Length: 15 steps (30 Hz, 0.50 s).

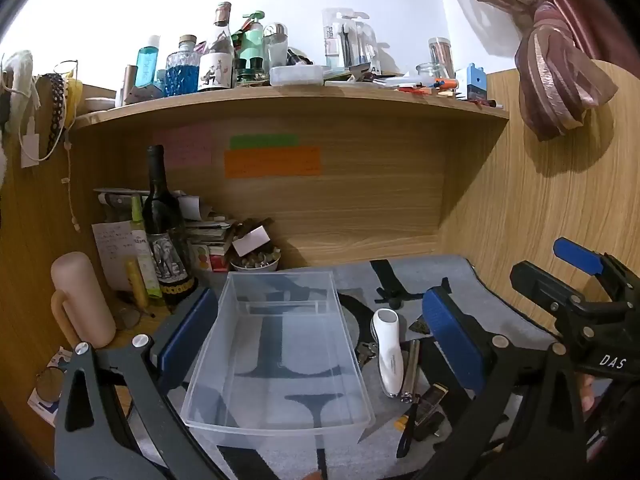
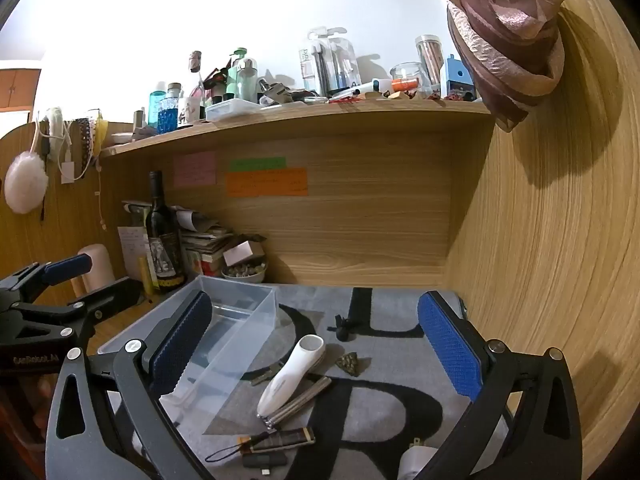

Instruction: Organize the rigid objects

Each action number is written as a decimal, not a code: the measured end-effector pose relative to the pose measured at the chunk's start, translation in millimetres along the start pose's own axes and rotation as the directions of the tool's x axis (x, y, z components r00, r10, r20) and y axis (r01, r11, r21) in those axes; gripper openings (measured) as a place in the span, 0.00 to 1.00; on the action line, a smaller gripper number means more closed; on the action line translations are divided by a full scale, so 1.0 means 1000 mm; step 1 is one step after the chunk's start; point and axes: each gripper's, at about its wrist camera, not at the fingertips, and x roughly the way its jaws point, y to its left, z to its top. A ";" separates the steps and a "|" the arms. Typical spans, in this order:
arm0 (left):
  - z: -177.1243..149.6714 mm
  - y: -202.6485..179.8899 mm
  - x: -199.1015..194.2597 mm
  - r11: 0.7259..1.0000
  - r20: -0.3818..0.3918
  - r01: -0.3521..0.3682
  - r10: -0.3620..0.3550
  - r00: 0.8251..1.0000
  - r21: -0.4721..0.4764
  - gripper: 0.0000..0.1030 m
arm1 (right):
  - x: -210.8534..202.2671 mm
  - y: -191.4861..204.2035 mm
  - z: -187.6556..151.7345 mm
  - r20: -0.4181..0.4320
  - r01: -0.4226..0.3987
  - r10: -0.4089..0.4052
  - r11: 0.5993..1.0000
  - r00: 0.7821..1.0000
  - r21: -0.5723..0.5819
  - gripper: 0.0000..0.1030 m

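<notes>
A clear plastic bin (image 1: pixel 280 352) stands empty on the grey lettered mat (image 2: pixel 400 408). My left gripper (image 1: pixel 320 336) is open, and the bin sits between its blue pads (image 1: pixel 188 332) without being pressed. Right of the bin lie a white handheld device (image 2: pixel 292 376), a silver clipper (image 2: pixel 304 398), keys (image 2: pixel 264 378), a small triangular piece (image 2: pixel 352 362), a brown bar with a lanyard (image 2: pixel 280 440) and a black adapter (image 2: pixel 264 460). My right gripper (image 2: pixel 314 346) hangs open above these, holding nothing. In the left wrist view the device (image 1: pixel 388 352) lies beside the bin.
A dark wine bottle (image 1: pixel 164 232), a pink mug (image 1: pixel 80 300), a bowl (image 1: pixel 254 266) and stacked books crowd the back left. A cluttered shelf (image 1: pixel 288 96) overhangs the desk. A wooden side wall (image 2: pixel 540 260) bounds the right. A white plug (image 2: pixel 416 460) lies near the front.
</notes>
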 end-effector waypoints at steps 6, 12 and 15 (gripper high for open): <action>0.000 -0.001 0.004 1.000 -0.015 0.013 -0.013 1.000 -0.003 1.00 | -0.001 0.003 -0.001 -0.003 0.001 -0.001 1.000 1.000 -0.003 1.00; 0.001 0.002 0.003 1.000 -0.006 0.016 -0.016 1.000 -0.012 1.00 | 0.001 0.003 0.001 -0.005 0.001 -0.001 1.000 1.000 -0.013 1.00; 0.001 0.005 0.007 1.000 -0.007 0.017 -0.017 1.000 -0.016 1.00 | 0.001 0.003 0.001 -0.005 0.002 -0.002 1.000 1.000 -0.015 1.00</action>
